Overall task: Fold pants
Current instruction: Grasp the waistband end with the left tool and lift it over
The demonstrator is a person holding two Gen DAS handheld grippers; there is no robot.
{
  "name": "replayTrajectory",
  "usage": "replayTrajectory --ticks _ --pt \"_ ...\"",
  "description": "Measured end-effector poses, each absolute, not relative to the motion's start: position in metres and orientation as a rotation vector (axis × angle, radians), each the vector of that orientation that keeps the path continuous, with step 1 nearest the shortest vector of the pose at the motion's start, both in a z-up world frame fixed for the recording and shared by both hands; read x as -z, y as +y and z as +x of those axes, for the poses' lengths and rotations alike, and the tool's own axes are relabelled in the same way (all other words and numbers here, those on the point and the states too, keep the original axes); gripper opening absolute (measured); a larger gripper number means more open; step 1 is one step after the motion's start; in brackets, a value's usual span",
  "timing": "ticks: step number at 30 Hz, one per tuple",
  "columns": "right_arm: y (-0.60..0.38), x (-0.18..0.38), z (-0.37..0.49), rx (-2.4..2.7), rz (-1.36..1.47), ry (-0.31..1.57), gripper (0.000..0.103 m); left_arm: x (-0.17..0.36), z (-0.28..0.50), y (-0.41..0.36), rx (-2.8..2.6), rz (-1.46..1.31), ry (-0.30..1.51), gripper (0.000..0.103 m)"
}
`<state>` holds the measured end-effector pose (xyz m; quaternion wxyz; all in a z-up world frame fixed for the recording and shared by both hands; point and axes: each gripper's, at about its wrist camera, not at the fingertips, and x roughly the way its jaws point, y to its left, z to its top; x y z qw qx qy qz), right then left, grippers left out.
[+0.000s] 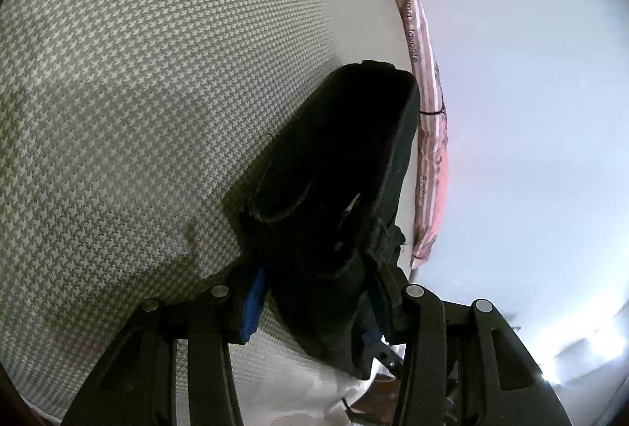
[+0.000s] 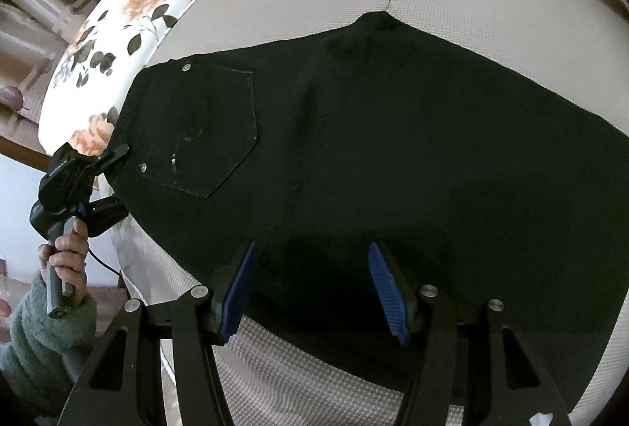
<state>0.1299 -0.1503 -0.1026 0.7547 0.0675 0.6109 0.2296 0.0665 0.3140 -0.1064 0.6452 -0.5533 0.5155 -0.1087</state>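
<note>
Here — left gripper (image 1: pixel 314 312) clamping pants (image 2: pixel 354 135), right gripper (image 2: pixel 310 292) spread.

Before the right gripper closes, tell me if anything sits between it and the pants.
Nothing visible does. The right gripper is open with the black pants directly between and ahead of its fingers, flat on the houndstooth bed cover. The left gripper grips the waistband well aside.

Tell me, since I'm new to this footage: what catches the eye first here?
The black pants spread wide across the houndstooth bed cover, back pocket up. The left hand-held gripper is clamped on their waistband at the bed's edge, beside a floral pillow. The right hand-held gripper hangs open over them.
</note>
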Motion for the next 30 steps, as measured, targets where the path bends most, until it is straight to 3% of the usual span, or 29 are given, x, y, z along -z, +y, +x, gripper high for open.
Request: replayTrajectory --ticks 12,15,24,30 --pt "-0.159 0.103 0.130 -0.486 0.184 1.324 0.056 0.104 0.076 0.309 0.240 -1.235 1.176 0.046" --pt "-0.165 0.101 0.128 -0.473 0.202 1.317 0.056 0.098 0.078 0.302 0.171 -1.149 1.170 0.034" --pt "-0.212 0.077 0.133 -0.391 0.275 1.241 0.056 0.029 0.089 0.255 0.088 -0.795 1.144 0.027" --pt "-0.270 0.058 0.138 -0.306 0.382 1.177 0.057 -0.040 0.114 0.179 0.237 -0.640 1.057 0.026"
